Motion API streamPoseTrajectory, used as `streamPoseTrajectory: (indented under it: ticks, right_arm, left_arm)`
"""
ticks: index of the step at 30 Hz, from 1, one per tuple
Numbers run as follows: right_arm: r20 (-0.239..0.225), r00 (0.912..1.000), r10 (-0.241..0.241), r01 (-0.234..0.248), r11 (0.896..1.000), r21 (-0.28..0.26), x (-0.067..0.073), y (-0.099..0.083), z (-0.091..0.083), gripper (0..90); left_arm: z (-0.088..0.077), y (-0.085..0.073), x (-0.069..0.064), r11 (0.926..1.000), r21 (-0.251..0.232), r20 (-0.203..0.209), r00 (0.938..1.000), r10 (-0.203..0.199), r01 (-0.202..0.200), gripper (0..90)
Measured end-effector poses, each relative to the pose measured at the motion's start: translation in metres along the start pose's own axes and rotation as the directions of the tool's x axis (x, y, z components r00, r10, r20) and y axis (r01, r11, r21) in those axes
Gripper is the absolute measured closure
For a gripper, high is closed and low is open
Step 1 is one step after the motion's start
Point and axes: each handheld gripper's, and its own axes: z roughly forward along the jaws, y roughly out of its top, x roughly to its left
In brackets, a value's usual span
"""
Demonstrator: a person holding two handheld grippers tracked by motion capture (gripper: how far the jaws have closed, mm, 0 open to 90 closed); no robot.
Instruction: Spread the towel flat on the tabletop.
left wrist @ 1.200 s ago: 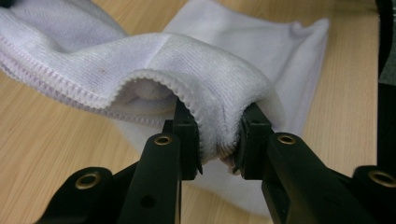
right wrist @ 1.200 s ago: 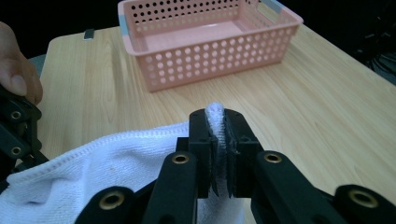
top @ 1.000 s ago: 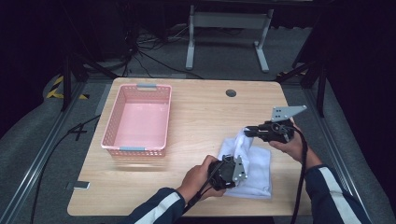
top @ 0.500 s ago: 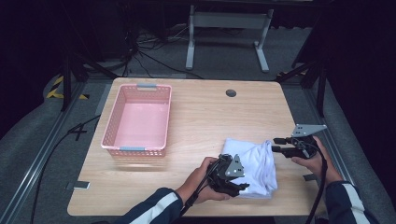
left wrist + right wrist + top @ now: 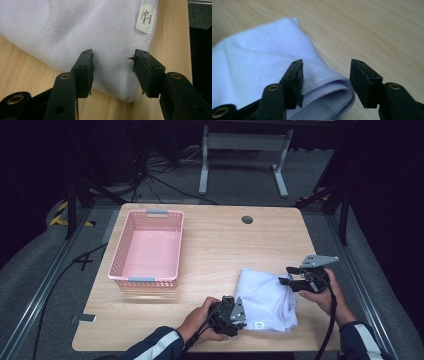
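Folded white towel [image 5: 265, 301] is lying at about five o'clock on the wooden table [image 5: 225, 250], near the front edge, and we are seeing its small label [image 5: 146, 17] sitting close to one hemmed edge. We are holding the left gripper [image 5: 235, 312] at the towel's seven o'clock corner; in the left gripper view its jaws are standing apart, having just been closing a little, with the towel's corner lying beneath the gap and neither pad pressing on the cloth. We are holding the right gripper [image 5: 289, 281] at the towel's two o'clock side; in the right gripper view its jaws are standing wide, having just been opening, with the stitched folded edges of the towel [image 5: 274, 82] lying between them, untouched by the pads. Farther out, a pink plastic basket [image 5: 148, 249] is sitting at nine o'clock on the table, well apart from the towel, and a dark round grommet [image 5: 247, 219] is sitting toward twelve o'clock.
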Motion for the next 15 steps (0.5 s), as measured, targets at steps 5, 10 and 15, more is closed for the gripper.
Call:
streamPoseTrajectory:
  ticks: [5, 10, 15]
  right_arm:
    - [0.031, 0.9959, 0.085, -0.088, 0.992, 0.09, -0.014, -0.026, 0.017, 28.5]
    - [-0.035, 0.983, 0.18, -0.177, 0.981, 0.074, -0.025, -0.039, 0.026, 25.3]
    - [0.003, 0.9927, 0.12, -0.12, 0.991, 0.051, -0.018, -0.031, 0.018, 28.5]
  left_arm:
    - [0.008, -0.007, -0.005, 0.9998, -0.007, -0.025, 0.9995, -0.018, 0.018, 40.7]
    - [-0.009, -0.014, 0.006, 0.985, -0.108, -0.053, 0.9887, -0.14, 0.134, 18.9]
    - [-0.004, -0.021, 0.015, 0.9789, -0.085, -0.056, 0.98, -0.191, 0.186, 16.1]
